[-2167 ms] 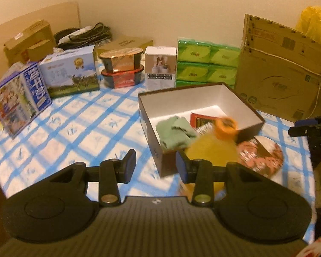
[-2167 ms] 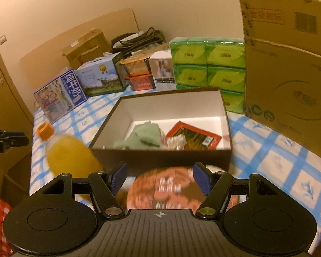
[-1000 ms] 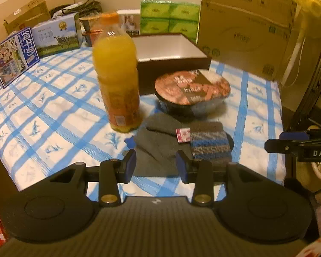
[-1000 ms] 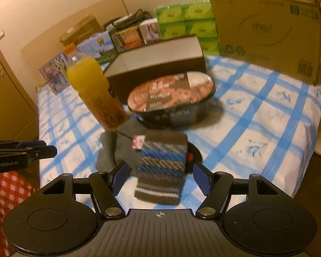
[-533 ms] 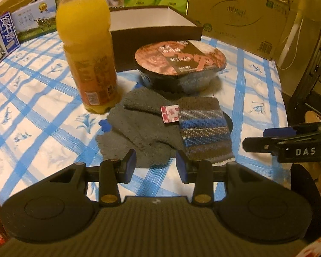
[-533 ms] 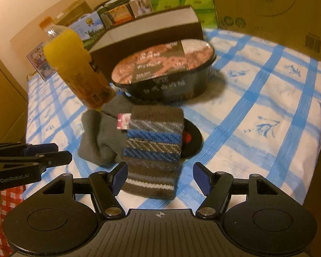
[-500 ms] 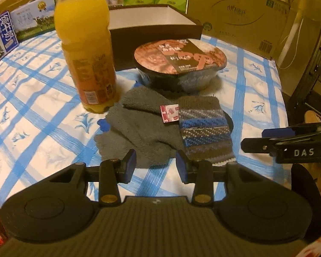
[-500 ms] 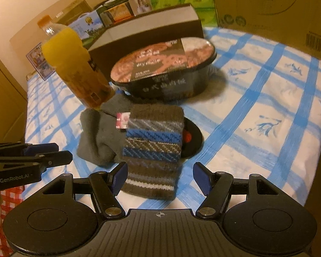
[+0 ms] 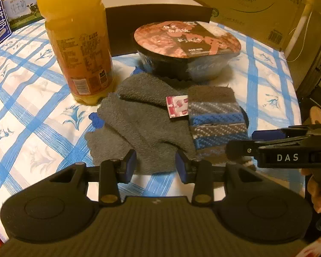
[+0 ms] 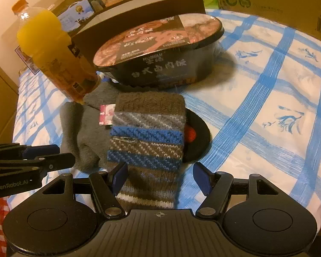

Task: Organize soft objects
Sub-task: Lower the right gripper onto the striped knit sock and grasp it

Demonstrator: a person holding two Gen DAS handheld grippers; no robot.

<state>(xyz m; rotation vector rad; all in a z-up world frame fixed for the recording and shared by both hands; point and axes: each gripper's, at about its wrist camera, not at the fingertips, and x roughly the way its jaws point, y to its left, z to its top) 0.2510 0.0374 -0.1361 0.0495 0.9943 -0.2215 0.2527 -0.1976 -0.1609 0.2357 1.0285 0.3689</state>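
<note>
A grey fleece glove (image 9: 139,120) with a striped blue-and-brown knit cuff (image 9: 214,117) and a small pink tag (image 9: 177,106) lies flat on the blue-checked tablecloth. It also shows in the right wrist view, the cuff (image 10: 147,137) nearest and the grey part (image 10: 81,137) to its left. My left gripper (image 9: 155,164) is open and empty, its fingers at the glove's near edge. My right gripper (image 10: 160,175) is open and empty, its fingers either side of the cuff's near end. A brown box (image 9: 156,12) with a white inside stands behind.
An orange juice bottle (image 9: 75,42) stands left of the glove, touching it. A sealed black instant-food bowl (image 9: 186,49) sits just behind the glove. A black disc (image 10: 198,139) lies under the cuff. Cardboard cartons (image 9: 246,6), green tissue packs and milk boxes (image 9: 0,21) line the back.
Both grippers have dropped from above the brown box and moved in close to the glove. Both stay open. The glove, bottle and bowl have not moved.
</note>
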